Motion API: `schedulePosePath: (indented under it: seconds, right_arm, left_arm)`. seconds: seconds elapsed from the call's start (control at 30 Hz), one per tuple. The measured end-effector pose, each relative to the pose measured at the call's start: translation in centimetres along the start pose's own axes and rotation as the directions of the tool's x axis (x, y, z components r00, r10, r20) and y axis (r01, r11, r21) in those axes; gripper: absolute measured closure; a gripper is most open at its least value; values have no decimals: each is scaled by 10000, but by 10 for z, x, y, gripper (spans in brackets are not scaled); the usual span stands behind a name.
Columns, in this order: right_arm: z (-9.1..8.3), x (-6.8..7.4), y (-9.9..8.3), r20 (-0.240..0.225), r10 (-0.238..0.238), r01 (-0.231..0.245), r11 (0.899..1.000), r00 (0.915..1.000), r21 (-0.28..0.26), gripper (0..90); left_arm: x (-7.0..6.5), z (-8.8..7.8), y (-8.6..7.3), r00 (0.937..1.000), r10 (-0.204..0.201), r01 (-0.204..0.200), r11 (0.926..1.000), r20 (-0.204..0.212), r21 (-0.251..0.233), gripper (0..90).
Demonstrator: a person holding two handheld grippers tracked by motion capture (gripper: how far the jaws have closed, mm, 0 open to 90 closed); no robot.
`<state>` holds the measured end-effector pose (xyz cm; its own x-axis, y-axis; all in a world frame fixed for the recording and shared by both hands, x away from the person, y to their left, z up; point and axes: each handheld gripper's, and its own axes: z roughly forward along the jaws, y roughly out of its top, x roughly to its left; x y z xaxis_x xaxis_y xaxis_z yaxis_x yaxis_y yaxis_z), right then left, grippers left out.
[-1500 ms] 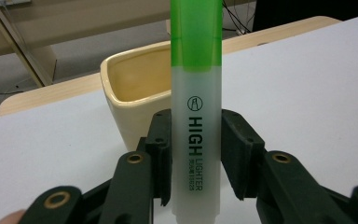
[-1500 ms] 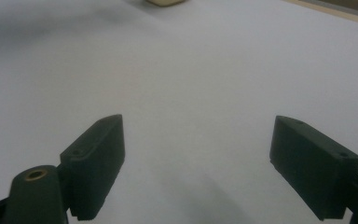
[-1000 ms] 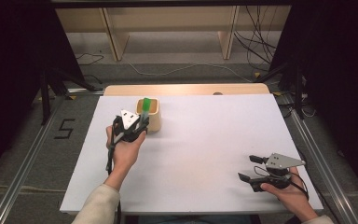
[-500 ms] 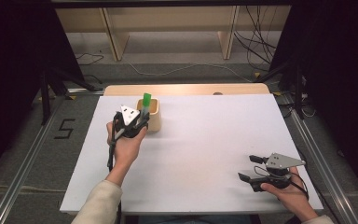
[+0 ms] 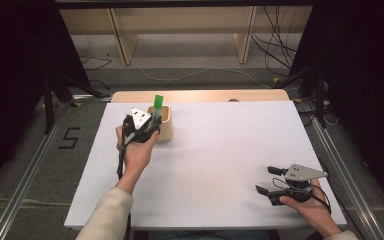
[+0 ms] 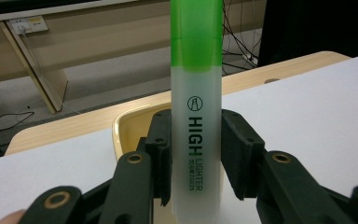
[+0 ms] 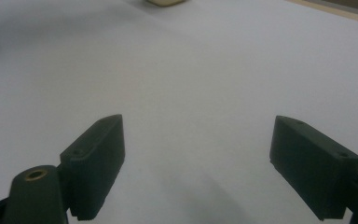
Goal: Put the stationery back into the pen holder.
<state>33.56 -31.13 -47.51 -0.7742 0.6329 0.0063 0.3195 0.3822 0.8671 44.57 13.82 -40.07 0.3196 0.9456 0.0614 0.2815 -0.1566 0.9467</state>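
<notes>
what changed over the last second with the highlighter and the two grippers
The left gripper, clamped on the green highlighter, lifted it a little higher above the wooden cup. The grip did not change. The right gripper stayed open and in place near the table's right edge.

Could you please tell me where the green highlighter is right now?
The green highlighter stands upright, clamped in the left gripper, over the wooden cup at the table's far left in the high view.

Both grippers black: left gripper (image 5: 150, 126), right gripper (image 5: 269, 181). Grey triangular top plates, brass pivot screws, black trailing cables. Cream sleeve (image 5: 107, 216).
</notes>
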Motion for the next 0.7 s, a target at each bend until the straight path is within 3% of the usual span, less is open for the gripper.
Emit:
schedulePosePath:
  seconds: [0.7]
  right_arm:
    - [0,0,0,-25,-16,17,10000,10000,48,186]
  left_arm:
    - [0,11,9,10000,-56,57,9999,43,-130,661]
